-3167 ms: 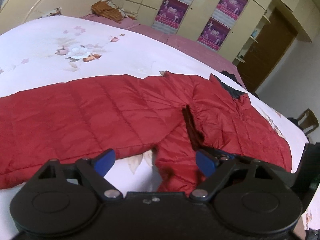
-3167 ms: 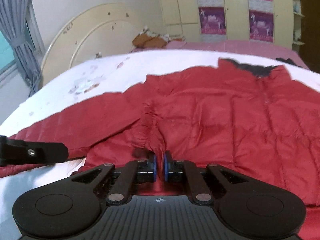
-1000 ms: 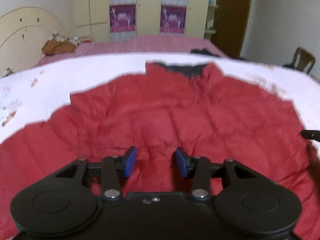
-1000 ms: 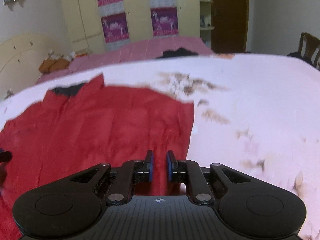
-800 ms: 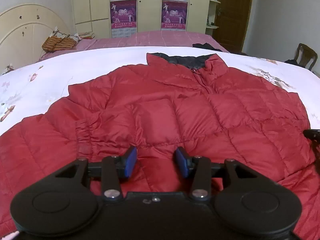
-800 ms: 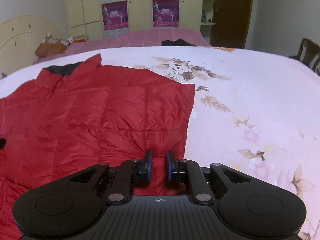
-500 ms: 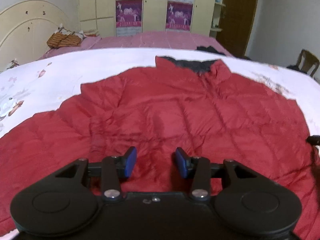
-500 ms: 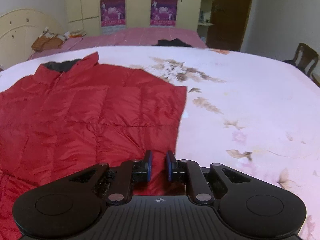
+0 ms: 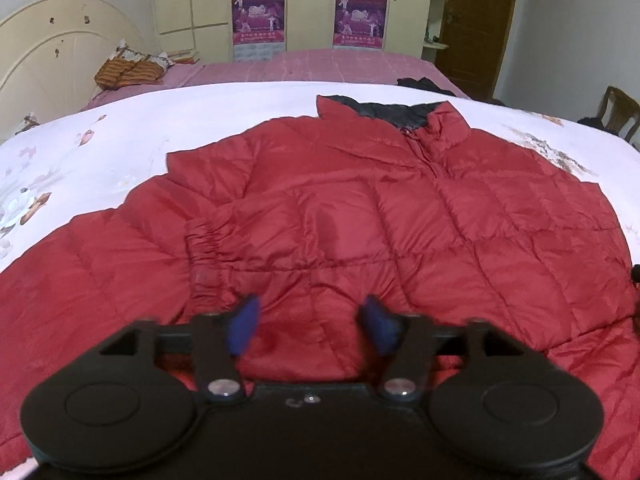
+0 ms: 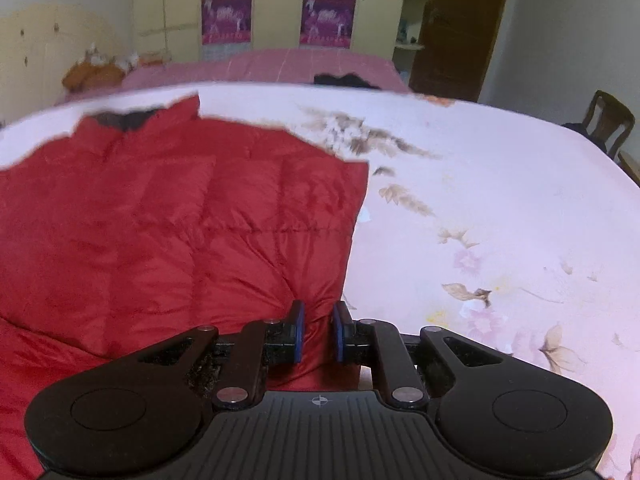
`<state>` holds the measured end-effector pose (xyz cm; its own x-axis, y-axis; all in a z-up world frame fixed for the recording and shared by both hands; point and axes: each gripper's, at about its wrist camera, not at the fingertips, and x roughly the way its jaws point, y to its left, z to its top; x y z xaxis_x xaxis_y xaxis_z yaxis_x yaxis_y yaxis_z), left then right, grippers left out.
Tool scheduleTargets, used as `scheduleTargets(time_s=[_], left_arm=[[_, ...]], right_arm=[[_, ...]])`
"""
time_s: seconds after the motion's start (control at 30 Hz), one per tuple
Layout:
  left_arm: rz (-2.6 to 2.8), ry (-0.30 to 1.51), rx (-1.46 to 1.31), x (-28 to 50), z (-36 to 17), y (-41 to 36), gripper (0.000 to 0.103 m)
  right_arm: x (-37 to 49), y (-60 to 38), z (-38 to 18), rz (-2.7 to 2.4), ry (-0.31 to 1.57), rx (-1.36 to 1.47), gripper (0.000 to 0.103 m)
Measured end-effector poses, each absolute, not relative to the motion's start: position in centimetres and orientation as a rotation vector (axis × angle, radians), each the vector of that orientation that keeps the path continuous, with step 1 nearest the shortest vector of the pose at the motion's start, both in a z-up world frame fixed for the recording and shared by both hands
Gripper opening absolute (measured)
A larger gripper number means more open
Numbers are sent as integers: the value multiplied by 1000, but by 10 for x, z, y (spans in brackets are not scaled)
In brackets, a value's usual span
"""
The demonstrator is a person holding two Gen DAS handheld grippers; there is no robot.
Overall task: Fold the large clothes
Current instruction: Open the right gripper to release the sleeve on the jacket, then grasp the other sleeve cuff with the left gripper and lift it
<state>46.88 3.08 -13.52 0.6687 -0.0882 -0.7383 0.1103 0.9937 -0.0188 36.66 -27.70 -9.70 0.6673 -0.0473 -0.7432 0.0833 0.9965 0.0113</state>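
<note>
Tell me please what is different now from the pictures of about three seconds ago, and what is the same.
The sleeve that hung off the bed's near side now lies folded across the red jacket. The left hand-held gripper, narrower a second ago, is opening with only loose fabric between its fingers. The right hand-held gripper stays shut on the jacket's edge, as before. The floral bedsheet and the room are unchanged.

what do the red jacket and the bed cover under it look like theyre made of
Red jacket: likely a synthetic shell such as nylon with puffy filling, judging by its slight sheen and quilted, padded squares. Bed cover: matte woven cloth, probably cotton, printed with flowers.
</note>
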Motion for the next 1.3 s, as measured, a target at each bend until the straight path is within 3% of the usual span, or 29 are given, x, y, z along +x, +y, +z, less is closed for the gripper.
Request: scheduleTargets(time_s=[0.07,0.13,0.2,0.33,0.5,0.73,1.03,1.07,1.1,1.17,1.23,1.3], left_arm=[[-119,796,17,460,-132,34,83],[-107,770,25,449,-127,36,83],[-64,742,22,436,-120,44,91],[60,720,-63,403,-114,85,90],[338,701,-280,336,-117,176,70],[655,590,-668,249,-129,283,68],[682,331,-1041,227,-153,341,65],[685,321,-1045,229,-154,346,59],[694,333,-1024,233,-153,347,40],[708,393,-982,243,-153,355,10],[689,370,-940,250,-146,351,10],[633,365,-852,266,-131,336,10]], right_arm=[[360,-276,-93,-77,823,59,13],[354,-274,-93,-92,823,39,17],[348,-274,-92,-111,810,39,80],[332,-276,-86,-74,778,54,81],[323,-275,-86,-54,788,97,80],[332,-258,-90,-15,796,98,80],[341,-251,-84,-49,754,88,80],[342,-256,-84,-75,757,109,80],[343,-260,-84,-90,756,130,80],[344,-268,-82,-117,746,155,79],[343,-274,-80,-132,739,161,66],[343,-279,-78,-150,732,173,66]])
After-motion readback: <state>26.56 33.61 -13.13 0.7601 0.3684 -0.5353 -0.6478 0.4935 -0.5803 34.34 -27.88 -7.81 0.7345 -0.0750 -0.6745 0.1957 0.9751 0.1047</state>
